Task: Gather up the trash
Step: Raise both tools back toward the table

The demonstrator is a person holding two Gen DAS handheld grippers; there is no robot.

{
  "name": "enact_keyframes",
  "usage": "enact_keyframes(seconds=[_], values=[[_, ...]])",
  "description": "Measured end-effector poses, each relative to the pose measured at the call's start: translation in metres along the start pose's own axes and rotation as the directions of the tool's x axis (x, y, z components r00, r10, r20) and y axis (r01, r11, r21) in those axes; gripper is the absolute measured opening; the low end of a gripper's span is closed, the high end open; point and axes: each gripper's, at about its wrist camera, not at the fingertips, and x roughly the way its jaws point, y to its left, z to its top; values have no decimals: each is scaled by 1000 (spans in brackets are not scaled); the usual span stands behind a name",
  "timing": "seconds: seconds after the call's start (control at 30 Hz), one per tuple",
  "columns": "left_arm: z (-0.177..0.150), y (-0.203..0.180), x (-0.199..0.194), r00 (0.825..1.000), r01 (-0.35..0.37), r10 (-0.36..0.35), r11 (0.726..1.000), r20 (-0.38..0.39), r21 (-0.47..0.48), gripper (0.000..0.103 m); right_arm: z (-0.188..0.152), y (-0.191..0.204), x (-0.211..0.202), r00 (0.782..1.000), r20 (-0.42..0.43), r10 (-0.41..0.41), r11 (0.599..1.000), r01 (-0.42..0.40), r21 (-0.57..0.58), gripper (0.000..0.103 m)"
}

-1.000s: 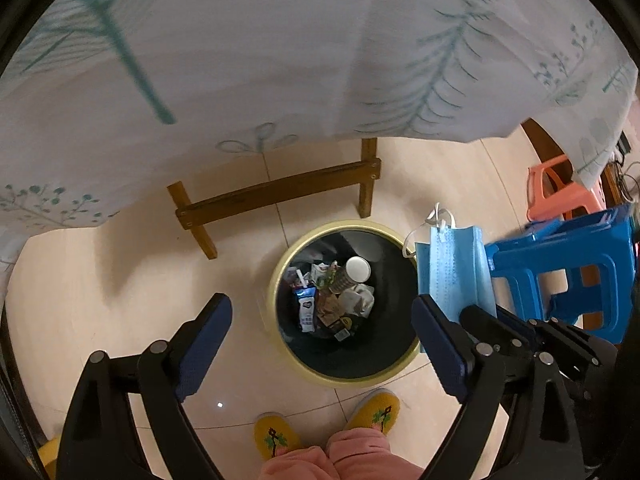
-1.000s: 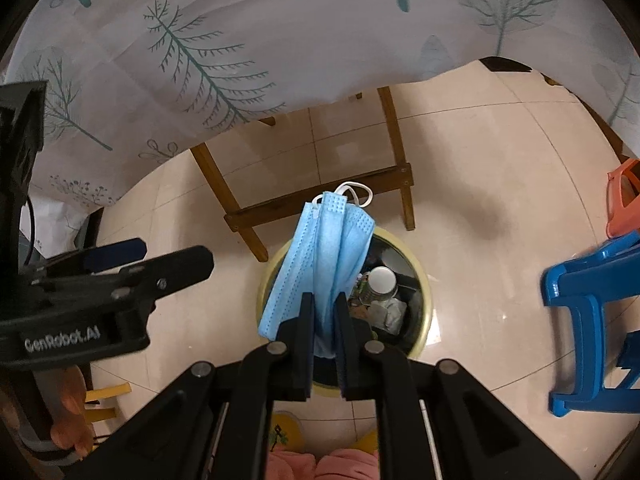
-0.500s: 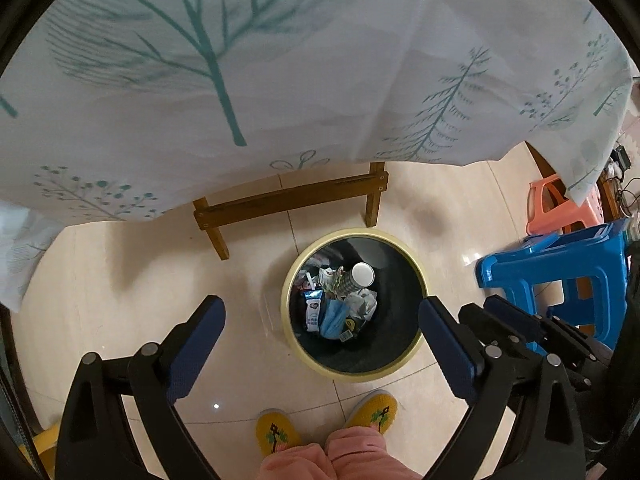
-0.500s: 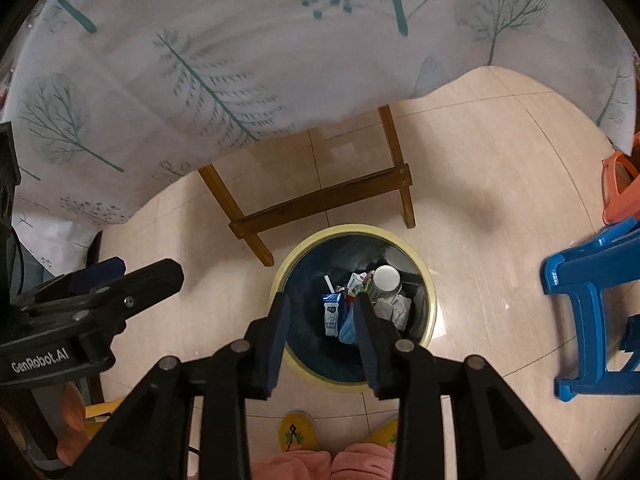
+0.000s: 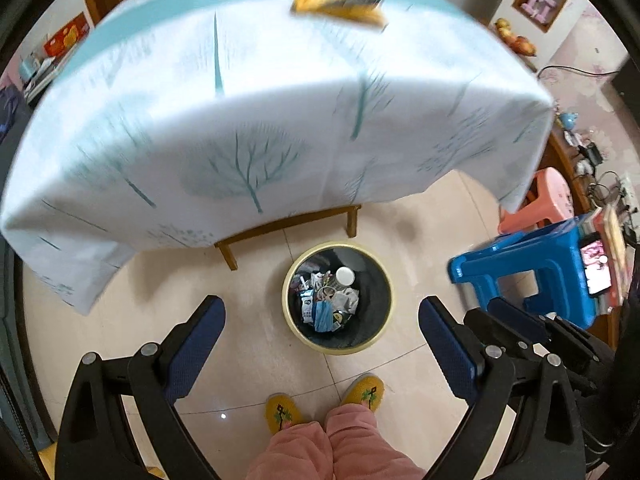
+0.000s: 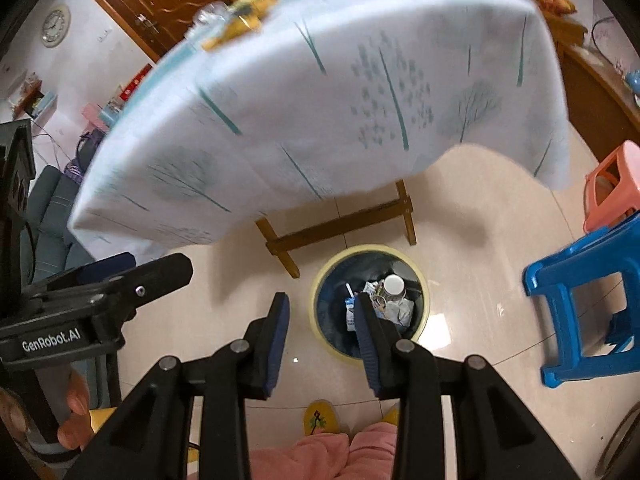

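Note:
A round yellow-rimmed trash bin (image 5: pixel 289 312) (image 6: pixel 424 284) stands on the tiled floor below both grippers. Inside it lie a blue face mask (image 5: pixel 324 315), a milk carton (image 5: pixel 307 305), a white-lidded jar (image 5: pixel 345 276) (image 6: pixel 393 284) and crumpled paper. My left gripper (image 5: pixel 320 322) hangs high above the bin, open wide with nothing between its fingers. My right gripper (image 6: pixel 320 318) is open and empty too, above the bin's left side; its right finger (image 6: pixel 366 328) covers part of the contents. On the table top lies a blurred yellow wrapper (image 5: pixel 340 2) (image 6: pixel 236 26).
A table with a white tree-print cloth (image 5: pixel 260 112) (image 6: pixel 320 120) and wooden legs (image 5: pixel 288 226) stands beyond the bin. A blue stool (image 5: pixel 532 268) (image 6: pixel 584 296) and a pink stool (image 5: pixel 548 200) (image 6: pixel 612 188) are at the right. The person's yellow slippers (image 5: pixel 362 394) and pink trousers are at the bottom.
The right gripper opened and let go of the blue mask, which dropped into the bin. Both grippers then rose, so the bin looks smaller and the table top came into view.

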Motion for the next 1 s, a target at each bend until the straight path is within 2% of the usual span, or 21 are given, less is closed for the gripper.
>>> enact_keyframes(seconds=[0.23, 0.4, 0.7, 1.0], values=[[12, -13, -78, 997, 26, -28, 999, 66, 35, 96, 17, 19, -69, 998, 66, 20, 1000, -19, -18, 34], [21, -21, -115, 993, 25, -30, 999, 114, 45, 96, 30, 31, -106, 993, 110, 42, 998, -38, -43, 34], [50, -30, -159, 978, -1, -5, 1000, 208, 29, 96, 54, 39, -139, 986, 150, 76, 992, -60, -109, 34], [77, -38, -177, 958, -26, 35, 999, 284, -33, 96, 88, 40, -155, 975, 188, 123, 976, -84, -199, 34]])
